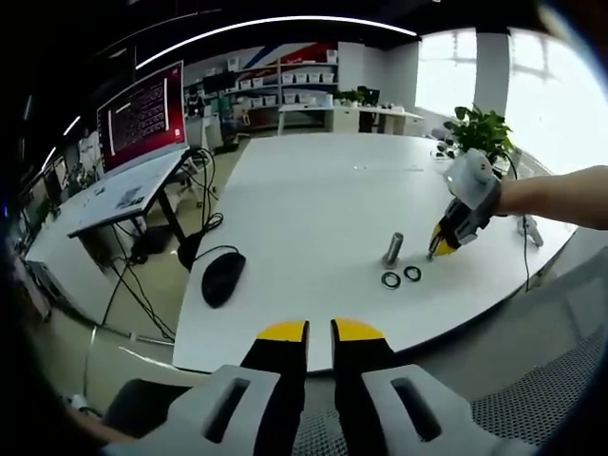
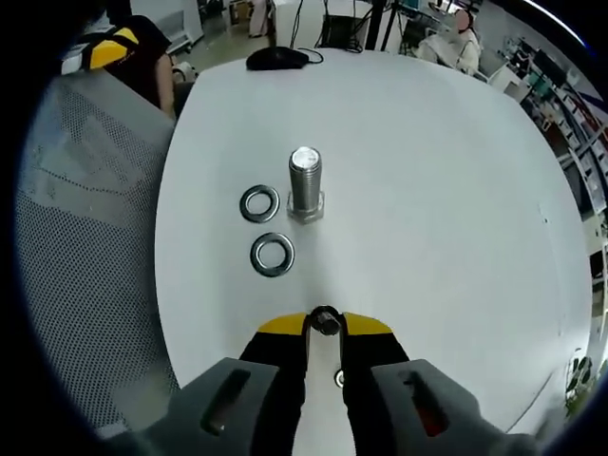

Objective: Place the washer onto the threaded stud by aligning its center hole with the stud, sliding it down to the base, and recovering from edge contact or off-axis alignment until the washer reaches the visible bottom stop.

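A large white rounded table (image 1: 313, 218) stands in an open office, with a big red-lit screen (image 1: 142, 116) on a grey desk to the far left, shelves of white bins along the far wall, and a green potted plant (image 1: 480, 128) at the table's far right edge by bright windows. In the right gripper view the silver threaded stud (image 2: 305, 182) stands upright on its hex base, long axis straight up from the tabletop, well in from every edge with bare white surface all round. Two flat metal washers lie just to its left: one washer (image 2: 259, 203) beside the base, the second washer (image 2: 273, 254) nearer the camera, close to each other but apart. The right gripper (image 2: 325, 324) hovers near the stud, its yellow-tipped jaws pinching a small dark ring-shaped washer (image 2: 326, 321) edge-up between the tips. A black computer mouse (image 2: 276, 59) sits at the far edge, and a grey mesh chair (image 2: 90, 237) lies off the table's left side. In the left gripper view the left gripper (image 1: 320, 331) hangs at the table's near edge, jaws pressed nearly together with nothing between.
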Available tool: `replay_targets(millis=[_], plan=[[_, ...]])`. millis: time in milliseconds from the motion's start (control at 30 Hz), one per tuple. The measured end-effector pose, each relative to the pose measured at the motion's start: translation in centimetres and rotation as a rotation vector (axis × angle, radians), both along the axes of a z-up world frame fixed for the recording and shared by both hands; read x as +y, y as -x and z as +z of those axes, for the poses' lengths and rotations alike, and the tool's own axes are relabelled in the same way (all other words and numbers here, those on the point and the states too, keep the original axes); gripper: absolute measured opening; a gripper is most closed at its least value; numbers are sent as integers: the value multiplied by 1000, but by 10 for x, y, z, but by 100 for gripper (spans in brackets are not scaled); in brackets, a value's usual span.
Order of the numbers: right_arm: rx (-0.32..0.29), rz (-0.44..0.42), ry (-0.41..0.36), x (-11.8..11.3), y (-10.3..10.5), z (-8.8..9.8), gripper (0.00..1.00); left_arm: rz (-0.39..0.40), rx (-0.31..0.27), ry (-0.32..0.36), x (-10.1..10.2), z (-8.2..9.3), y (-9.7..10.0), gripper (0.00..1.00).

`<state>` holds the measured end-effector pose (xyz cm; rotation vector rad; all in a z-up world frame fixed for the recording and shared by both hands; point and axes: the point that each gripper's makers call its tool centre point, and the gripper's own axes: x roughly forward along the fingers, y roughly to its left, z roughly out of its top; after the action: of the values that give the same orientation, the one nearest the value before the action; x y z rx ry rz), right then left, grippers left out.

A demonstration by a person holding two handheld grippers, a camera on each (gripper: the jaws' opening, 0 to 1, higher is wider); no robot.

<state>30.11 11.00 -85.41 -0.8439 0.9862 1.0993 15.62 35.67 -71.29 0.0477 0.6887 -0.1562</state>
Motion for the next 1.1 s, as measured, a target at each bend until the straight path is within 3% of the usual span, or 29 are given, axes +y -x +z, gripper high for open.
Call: replay_targets(millis=[367,467,600,1100], plan=[[15,2,8,0,2,-8,14,-2,-2,5,0,0,-1,6],[58,27,3,0,9,-9,17,-4,-4,3,0,1,-2,5],[37,-5,-13,-2,6,-8,30,-6,-3,1,1,0,-2,5],[50,-133,-110,-25,5,1,34,-14,-3,4,0,0,-2,5]])
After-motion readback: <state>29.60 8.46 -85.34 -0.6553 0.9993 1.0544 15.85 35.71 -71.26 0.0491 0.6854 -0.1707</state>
